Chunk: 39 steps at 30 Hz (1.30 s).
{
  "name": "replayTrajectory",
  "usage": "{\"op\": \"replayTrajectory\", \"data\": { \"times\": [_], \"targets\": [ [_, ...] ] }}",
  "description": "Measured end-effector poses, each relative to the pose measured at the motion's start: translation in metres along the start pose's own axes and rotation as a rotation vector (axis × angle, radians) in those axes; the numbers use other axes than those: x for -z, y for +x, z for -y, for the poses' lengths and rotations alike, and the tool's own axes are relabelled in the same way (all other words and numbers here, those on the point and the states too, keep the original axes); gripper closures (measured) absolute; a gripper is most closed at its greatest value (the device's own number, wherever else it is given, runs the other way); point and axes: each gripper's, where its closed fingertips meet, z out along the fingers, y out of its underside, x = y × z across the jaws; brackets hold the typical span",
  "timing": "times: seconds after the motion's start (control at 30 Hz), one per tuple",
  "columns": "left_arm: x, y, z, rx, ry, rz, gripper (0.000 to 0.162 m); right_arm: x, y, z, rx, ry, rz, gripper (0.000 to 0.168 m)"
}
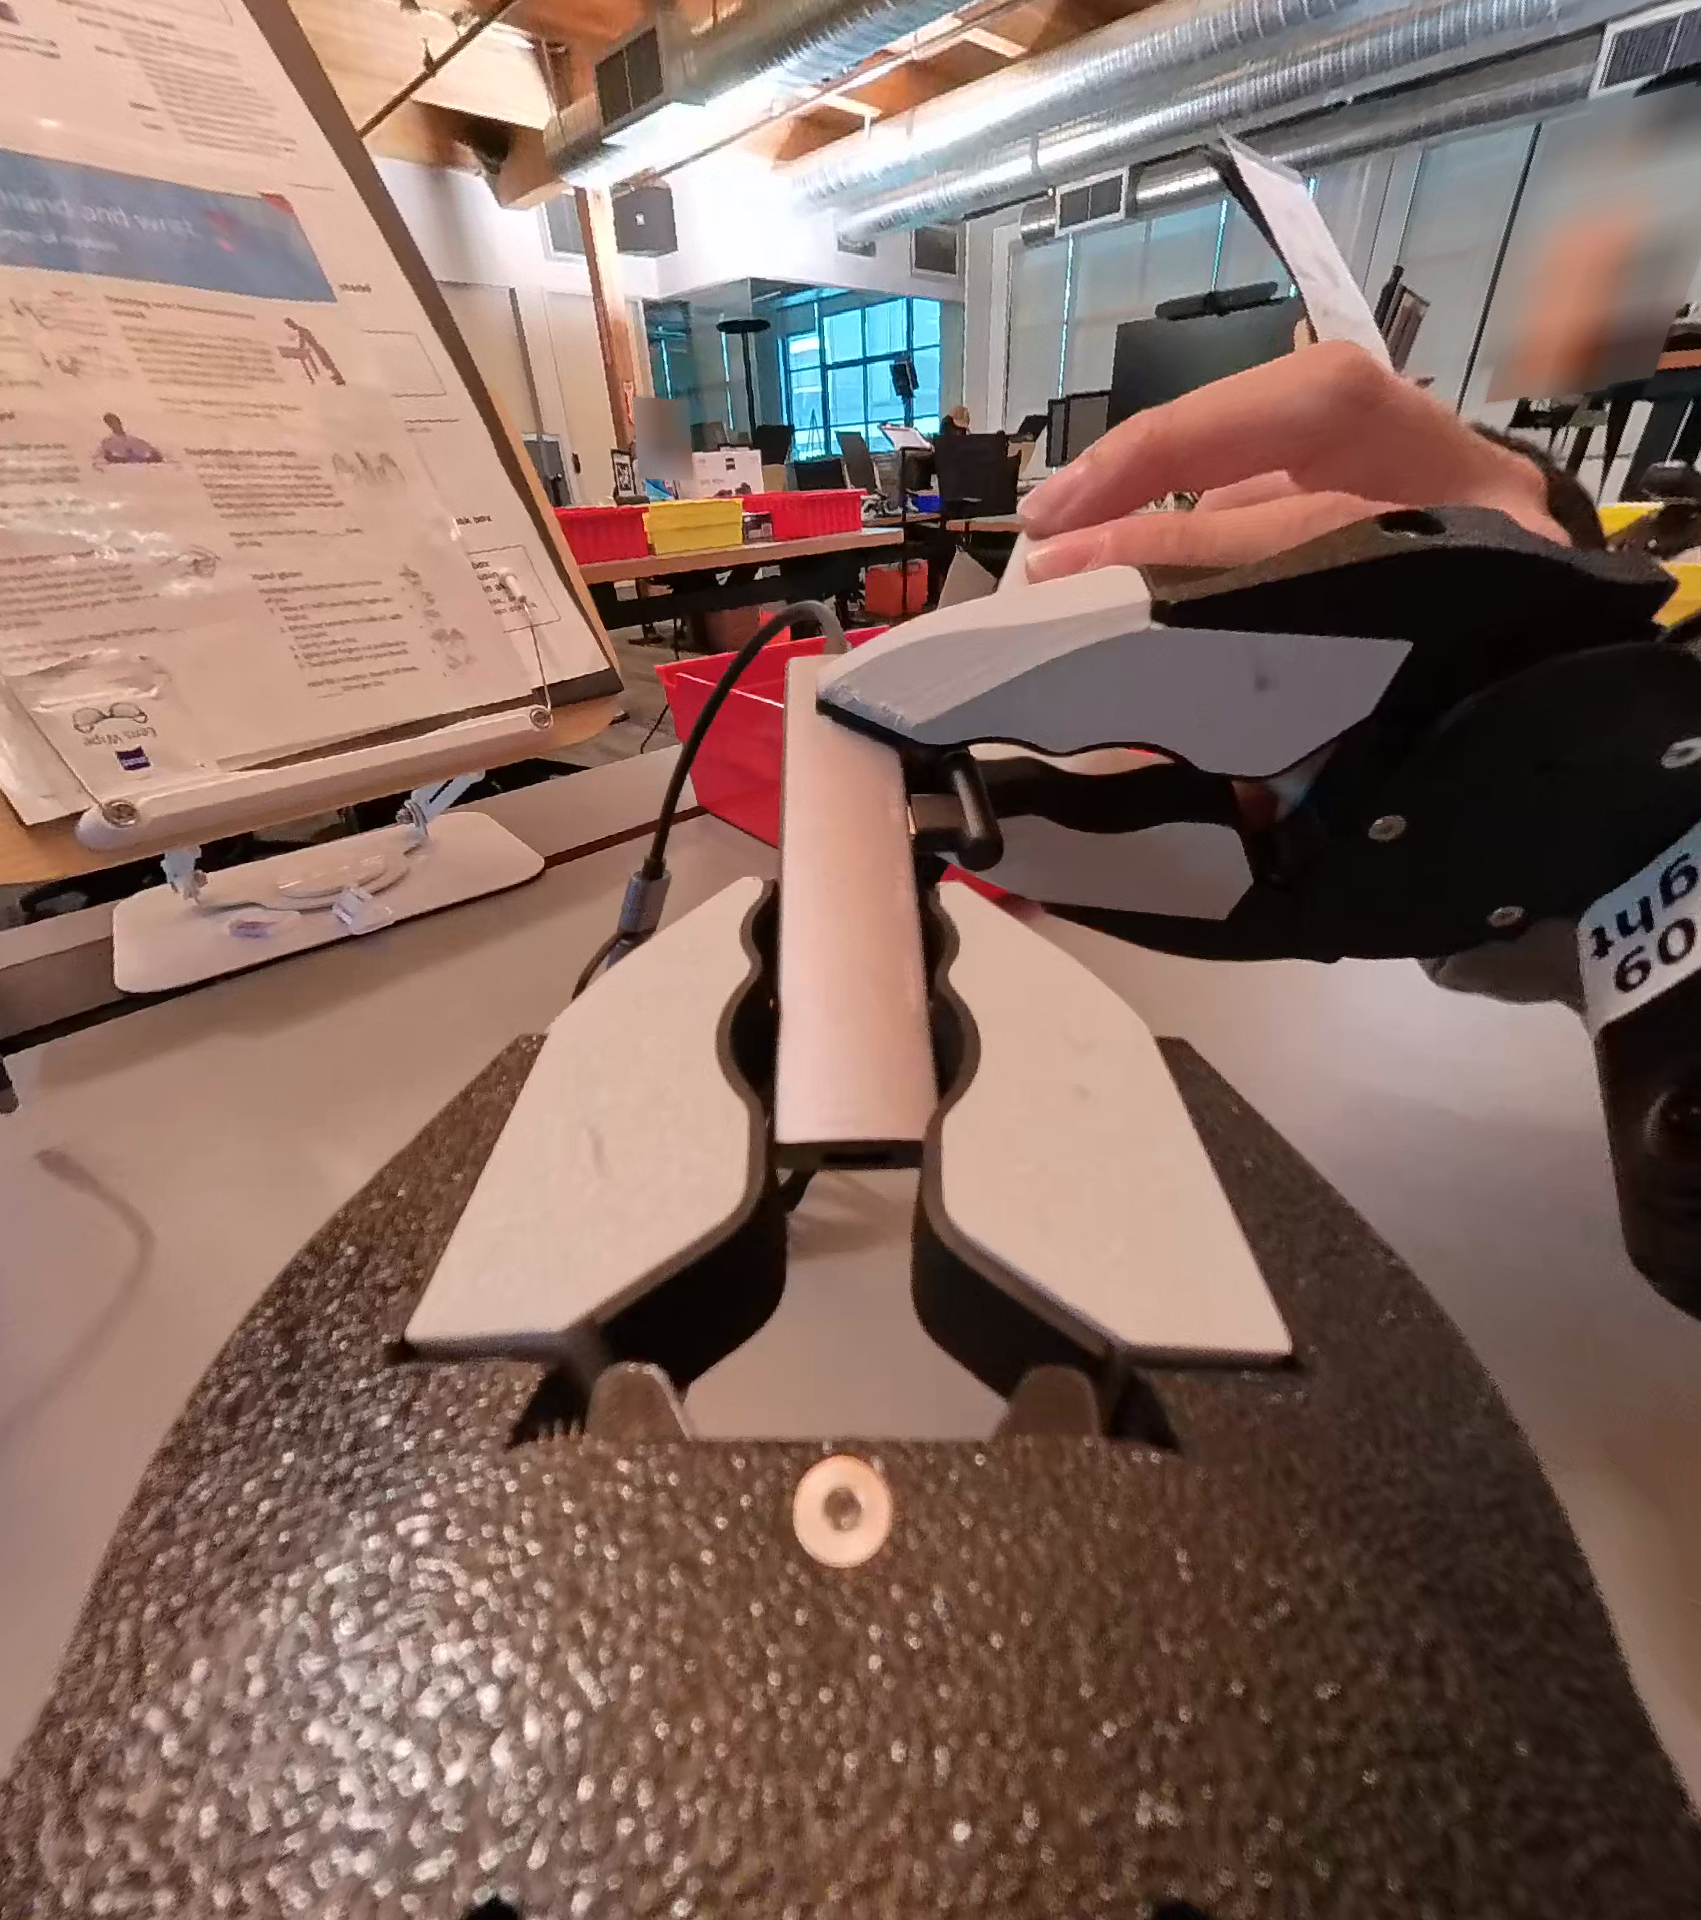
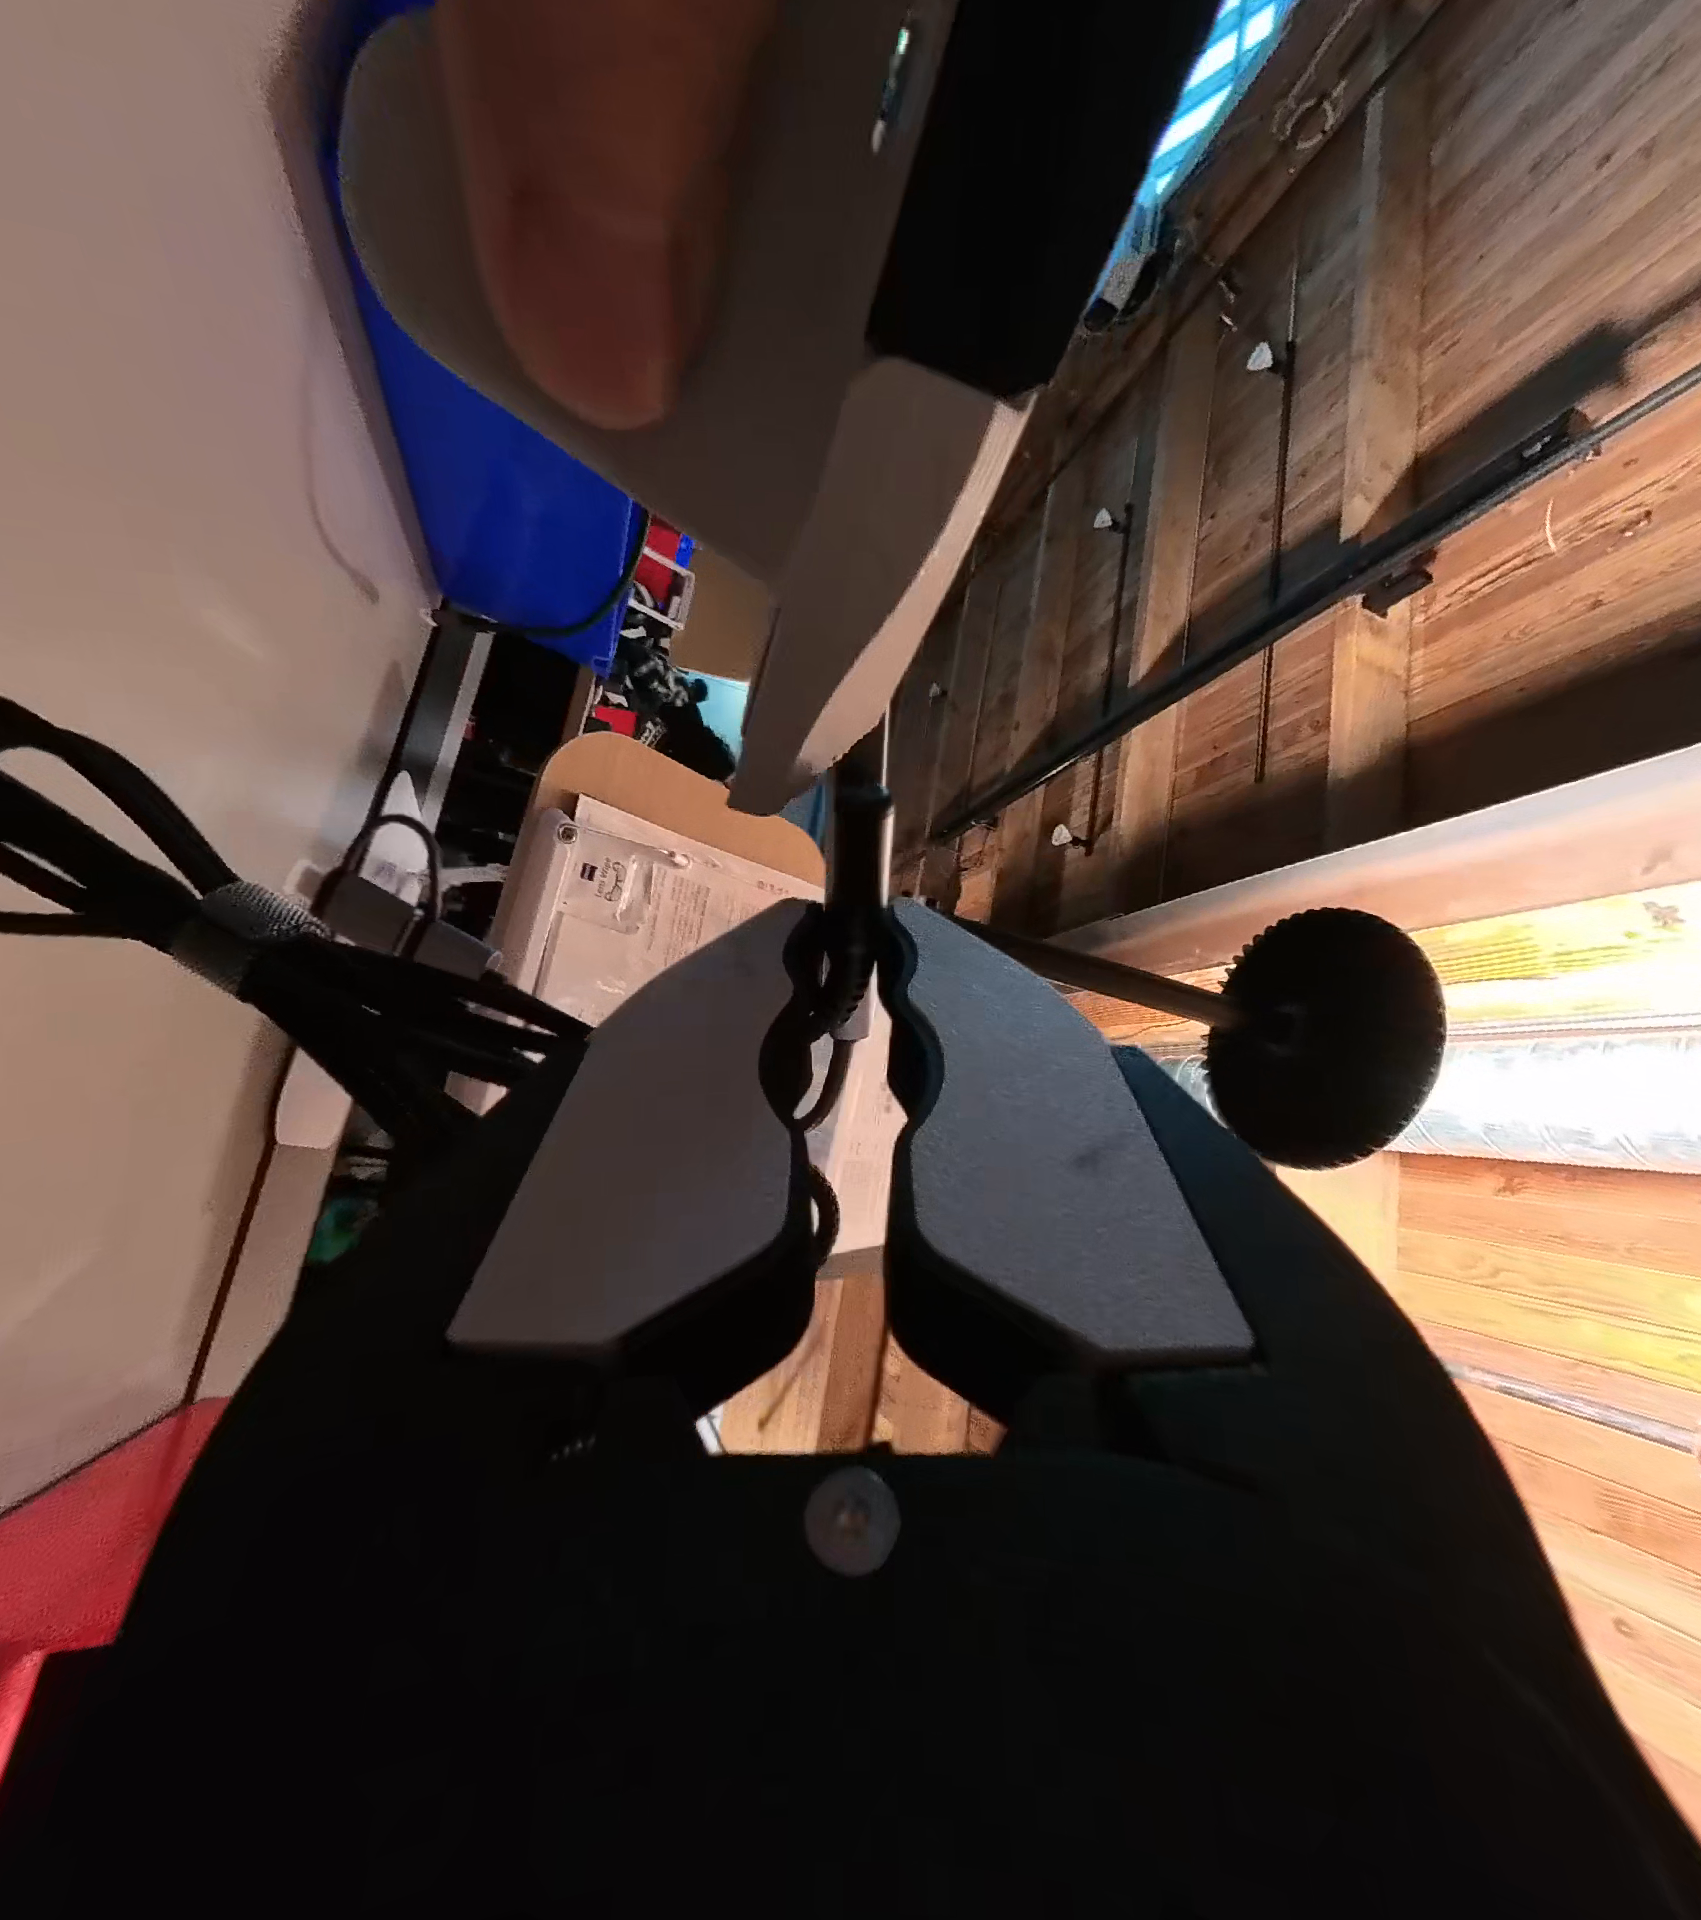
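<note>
Left wrist view: our left gripper point(image 1: 851, 997) is clenched on a slim silver hub point(image 1: 851, 935), which runs lengthwise between the fingers toward 12 o'clock and sits just above the pale counter point(image 1: 254, 1122). A grey cable point(image 1: 721, 717) leaves the hub's far end toward 11 o'clock. The right gripper point(image 1: 950, 800) comes in from 3 o'clock, turned on its side, grasping a black plug point(image 1: 960, 821) at the hub's right edge; this grip appears to steady the hub against a sideways push. A hand point(image 1: 1272, 468) rests on the upper finger. A document stand point(image 1: 202, 416) sits at 10 o'clock, a red bin point(image 1: 732, 748) behind the hub.

Right wrist view: the frame is rolled sideways. The right gripper point(image 2: 851, 966) is closed on the plug point(image 2: 856, 904), pointing at 12 o'clock toward the hub point(image 2: 867, 623). A bundle of black cables point(image 2: 98, 894) lies at 9 o'clock.
</note>
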Motion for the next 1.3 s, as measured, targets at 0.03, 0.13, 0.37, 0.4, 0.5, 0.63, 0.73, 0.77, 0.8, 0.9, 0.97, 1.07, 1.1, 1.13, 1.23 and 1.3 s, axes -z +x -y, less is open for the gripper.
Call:
{"op": "replayTrajectory", "data": {
  "times": [0.03, 0.13, 0.37, 0.4, 0.5, 0.63, 0.73, 0.77, 0.8, 0.9, 0.97, 1.07, 1.1, 1.13, 1.23, 1.3],
  "targets": [
    [0.000, 0.000, 0.000, 0.011, 0.005, 0.005, 0.137, 0.000, 0.000, 0.000, -0.014, 0.003, -0.004, 0.158],
    [0.000, -0.001, -0.001, 0.001, 0.002, 0.028, 0.137, 0.000, 0.003, -0.001, -0.082, 0.009, -0.011, 0.143],
    [0.001, -0.003, 0.001, -0.014, 0.008, 0.037, 0.137, 0.006, 0.017, -0.011, -0.357, 0.027, 0.005, 0.103],
    [0.002, -0.005, 0.002, -0.006, 0.011, 0.038, 0.137, 0.008, 0.017, -0.014, -0.369, 0.031, 0.009, 0.102],
    [0.005, -0.014, 0.003, 0.007, 0.023, 0.066, 0.137, 0.014, 0.012, -0.021, -0.404, 0.018, 0.065, 0.103],
    [0.009, -0.022, 0.006, 0.015, 0.040, 0.093, 0.137, 0.027, 0.009, -0.016, -0.740, -0.006, 0.112, 0.118],
    [0.010, -0.024, 0.005, 0.005, 0.039, 0.103, 0.137, 0.034, 0.011, 0.000, -1.257, 0.000, 0.115, 0.138],
    [0.010, -0.024, 0.004, 0.004, 0.039, 0.105, 0.137, 0.035, 0.010, 0.006, -1.442, 0.004, 0.127, 0.142],
    [0.009, -0.023, 0.003, 0.005, 0.038, 0.104, 0.137, 0.036, 0.007, 0.009, -1.606, -0.015, 0.134, 0.144],
    [0.009, -0.022, 0.002, -0.016, 0.043, 0.114, 0.137, 0.032, -0.009, 0.015, -2.034, -0.057, 0.172, 0.142],
    [0.008, -0.020, 0.002, -0.042, 0.041, 0.120, 0.137, 0.025, -0.019, 0.027, -2.306, -0.022, 0.278, 0.129],
    [0.007, -0.016, 0.001, -0.080, 0.040, 0.125, 0.137, 0.017, -0.008, 0.028, -2.652, 0.156, 0.292, 0.129],
    [0.007, -0.015, 0.002, -0.092, 0.040, 0.129, 0.137, 0.016, -0.008, 0.025, -2.710, 0.171, 0.282, 0.135],
    [0.006, -0.014, 0.001, -0.102, 0.039, 0.129, 0.137, 0.014, -0.009, 0.022, -2.745, 0.179, 0.265, 0.144],
    [0.006, -0.013, 0.000, -0.116, 0.032, 0.131, 0.137, 0.012, -0.006, 0.021, -2.791, 0.217, 0.276, 0.155],
    [0.006, -0.015, -0.002, -0.113, 0.035, 0.135, 0.137, 0.011, -0.007, 0.021, -2.827, 0.228, 0.286, 0.158]
  ]
}}
